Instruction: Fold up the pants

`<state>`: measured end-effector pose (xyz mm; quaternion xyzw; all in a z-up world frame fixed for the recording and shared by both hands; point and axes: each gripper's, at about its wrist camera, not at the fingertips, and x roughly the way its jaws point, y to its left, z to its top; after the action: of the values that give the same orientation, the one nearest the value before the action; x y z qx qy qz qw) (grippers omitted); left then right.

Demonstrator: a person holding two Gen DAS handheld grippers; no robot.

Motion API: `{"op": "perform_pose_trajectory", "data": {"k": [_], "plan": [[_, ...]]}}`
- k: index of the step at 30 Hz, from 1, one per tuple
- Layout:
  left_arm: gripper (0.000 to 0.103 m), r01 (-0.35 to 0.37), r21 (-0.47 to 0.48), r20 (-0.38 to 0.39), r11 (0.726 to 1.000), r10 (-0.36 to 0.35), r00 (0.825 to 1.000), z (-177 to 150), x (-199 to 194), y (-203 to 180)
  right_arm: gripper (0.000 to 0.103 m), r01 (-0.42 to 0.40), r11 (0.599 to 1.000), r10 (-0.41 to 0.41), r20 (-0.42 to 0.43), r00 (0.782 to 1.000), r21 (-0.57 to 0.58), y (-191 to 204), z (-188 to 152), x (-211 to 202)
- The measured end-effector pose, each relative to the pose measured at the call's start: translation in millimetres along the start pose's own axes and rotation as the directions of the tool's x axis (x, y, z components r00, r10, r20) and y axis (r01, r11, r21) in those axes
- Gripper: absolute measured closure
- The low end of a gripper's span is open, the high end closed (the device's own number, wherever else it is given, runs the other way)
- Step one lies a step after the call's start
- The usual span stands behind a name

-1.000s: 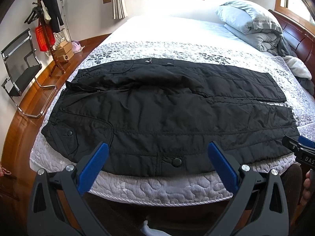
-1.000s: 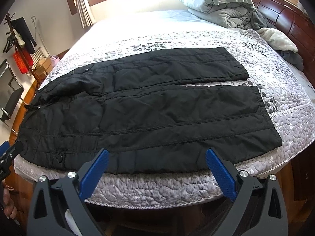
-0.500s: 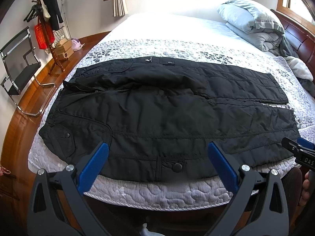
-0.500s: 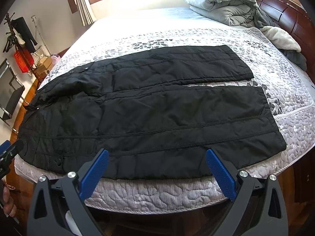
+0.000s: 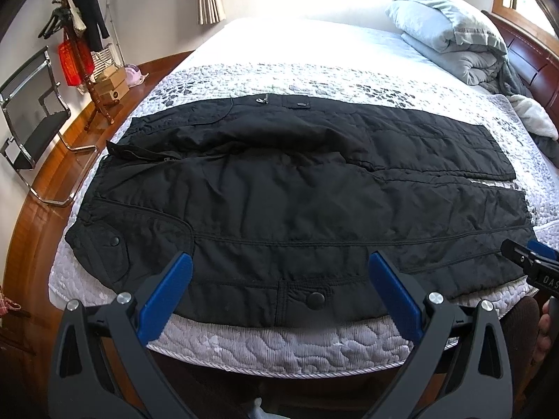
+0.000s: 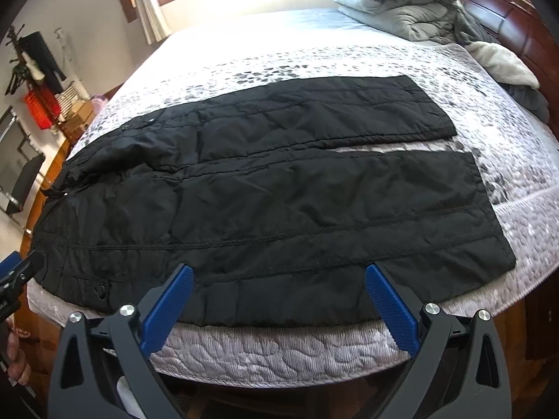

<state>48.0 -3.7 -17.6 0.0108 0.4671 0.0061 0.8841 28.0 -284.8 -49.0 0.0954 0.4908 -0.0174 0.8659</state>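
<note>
I see one pair of black quilted pants [image 5: 297,202] lying flat across the near part of one bed [image 5: 279,345], waist toward my left and the two legs running to my right, with a narrow strip of bedspread showing between the legs near the cuffs. From the left wrist view I count three round snap buttons on the pants: one near the front edge [image 5: 315,299], one on the left pocket [image 5: 114,241], and one at the far edge [image 5: 299,105]. My left gripper [image 5: 279,281] is spread wide, its two blue pads apart and holding nothing, hovering at the near edge of the pants by the waist end. My right gripper [image 6: 277,288] is likewise spread wide and empty, hovering at the near edge by the leg end. Each gripper's tip shows at the edge of the other's view; on the right gripper's body I can read the letters "DAS" [image 5: 549,280], cut off by the frame. One pile of grey bedding [image 5: 450,31] sits at the far right of the bed against the wooden headboard. On the floor to the left stand one chair [image 5: 31,129] with a metal frame and one coat stand [image 5: 80,42] with dark clothes and something red hanging from it; I cannot read any writing there.
</note>
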Motion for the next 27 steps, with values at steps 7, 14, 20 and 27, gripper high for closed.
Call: {"op": "perform_pose_trajectory", "data": {"k": [7,14,20,27], "plan": [[0.003,0.066,-0.019,-0.032,0.998,-0.067,0.997,52,32,1,0.004,-0.196,0.972,0.200,0.017,0.980,-0.134,8,72,24],[0.003,0.084,0.005,-0.108,0.996,-0.083,0.991,156,114,-21,0.004,-0.376,0.903,0.359,-0.116,0.926,-0.206,-3,193,118],[0.003,0.128,0.016,-0.261,0.992,-0.119,0.958,225,210,-50,0.004,-0.342,0.868,0.287,-0.198,0.937,-0.360,-4,265,187],[0.003,0.197,0.038,-0.311,0.980,-0.176,0.934,263,276,-66,0.004,-0.452,0.773,0.315,-0.348,0.883,-0.446,-2,300,249]]}}
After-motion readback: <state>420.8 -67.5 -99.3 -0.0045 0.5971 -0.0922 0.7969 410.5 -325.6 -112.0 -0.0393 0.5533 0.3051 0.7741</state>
